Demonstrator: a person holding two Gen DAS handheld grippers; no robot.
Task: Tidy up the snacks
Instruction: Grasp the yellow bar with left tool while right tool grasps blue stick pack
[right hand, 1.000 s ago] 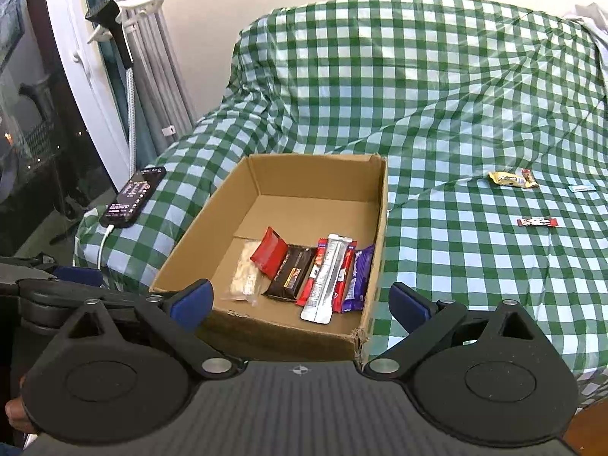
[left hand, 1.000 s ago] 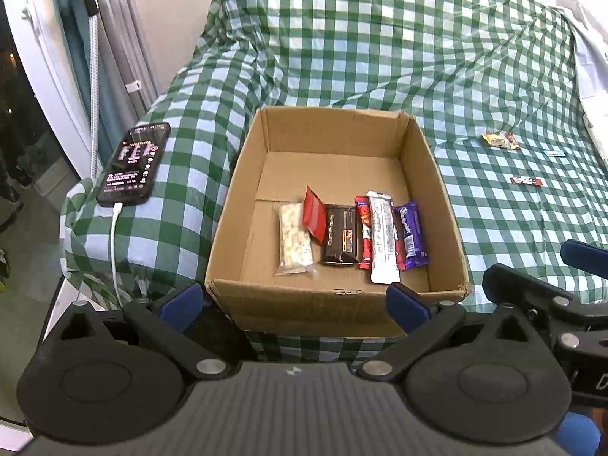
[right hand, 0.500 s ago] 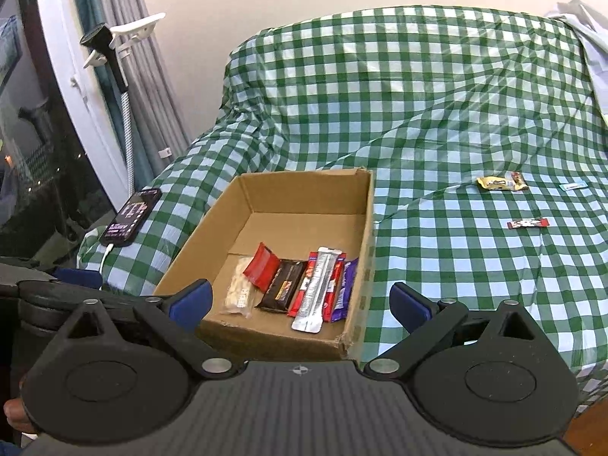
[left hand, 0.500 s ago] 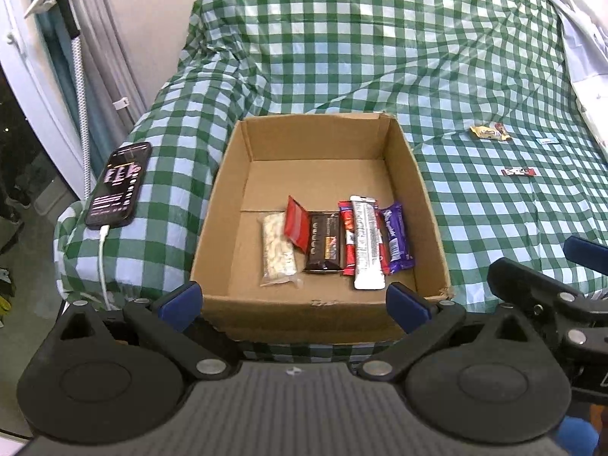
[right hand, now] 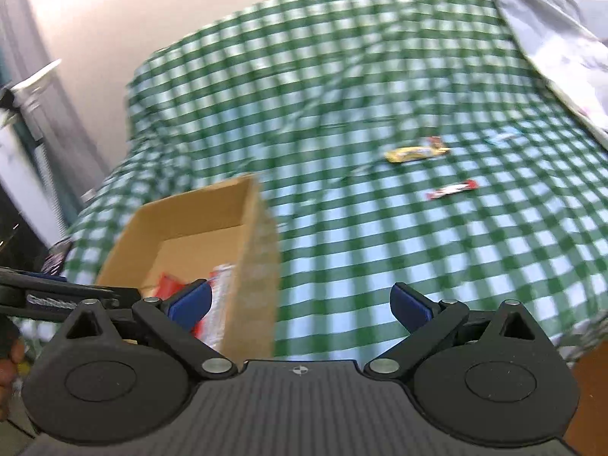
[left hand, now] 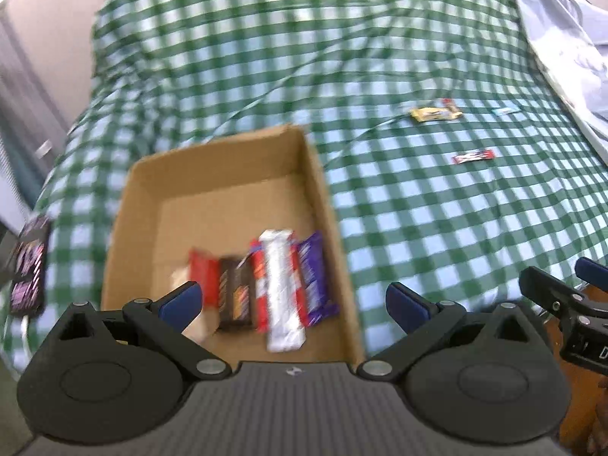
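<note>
Checked bedcover (left hand: 418,209) bears cardboard box (left hand: 323,205) holding wrapped snack bars (left hand: 281,285).

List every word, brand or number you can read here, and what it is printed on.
"D": right gripper body, at the frame edge; the rest is cut off.
Snack bars in the box: print blurred, unreadable.
Yellow bar and red bar on the bed: too small.
Phone screen: blurred.
</note>
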